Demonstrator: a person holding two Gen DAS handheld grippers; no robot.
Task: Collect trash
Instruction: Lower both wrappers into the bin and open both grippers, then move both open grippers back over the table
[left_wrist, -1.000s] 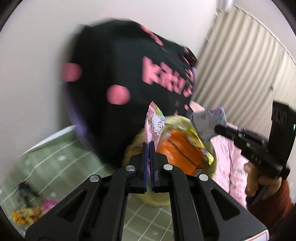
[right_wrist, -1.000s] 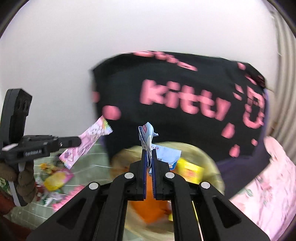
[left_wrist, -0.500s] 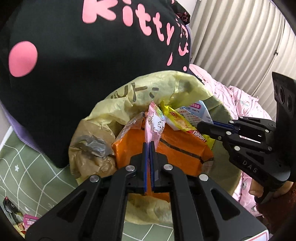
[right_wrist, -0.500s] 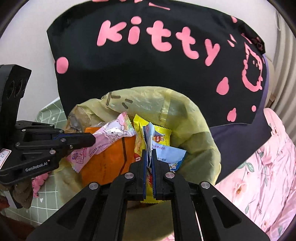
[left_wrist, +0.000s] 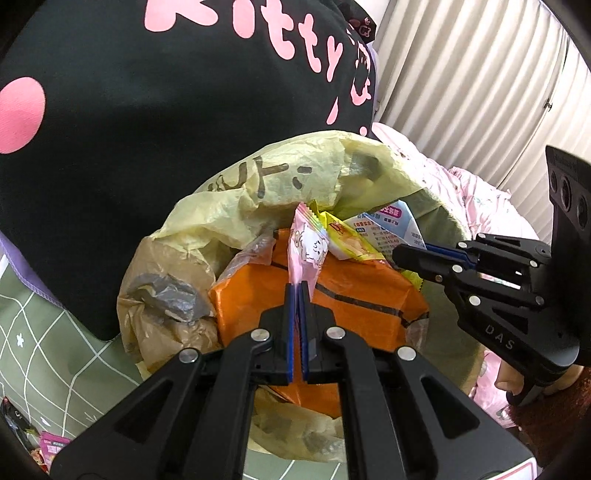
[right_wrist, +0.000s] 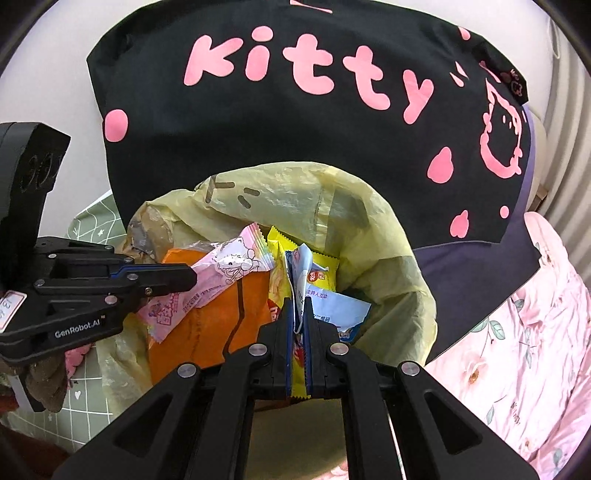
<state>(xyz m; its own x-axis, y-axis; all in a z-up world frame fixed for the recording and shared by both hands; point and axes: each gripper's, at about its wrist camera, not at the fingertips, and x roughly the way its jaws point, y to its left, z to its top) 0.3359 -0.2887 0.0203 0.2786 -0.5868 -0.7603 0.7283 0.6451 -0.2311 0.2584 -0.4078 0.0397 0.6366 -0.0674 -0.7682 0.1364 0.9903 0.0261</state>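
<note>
Holding over the yellow bin bag (left_wrist: 280, 192), above the orange packet (left_wrist: 332, 299) already inside it. Left hand-held gripper (left_wrist: 297, 291) pinching a pink snack wrapper (left_wrist: 306, 251) upright; right hand-held gripper (right_wrist: 298, 317) clamping a crumpled white-and-blue wrapper (right_wrist: 301, 273) beside a yellow packet (right_wrist: 321, 273). Leaning behind the bag: a black cushion (right_wrist: 295, 147) with pink lettering.

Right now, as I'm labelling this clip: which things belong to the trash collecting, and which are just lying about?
Part of the job:
- pink wrapper, in left gripper
- blue-white wrapper, in right gripper
- yellow bin bag
- orange packet, yellow packet inside

Lying about:
- black Kitty cushion
- pink floral bedding
- green grid mat
</note>
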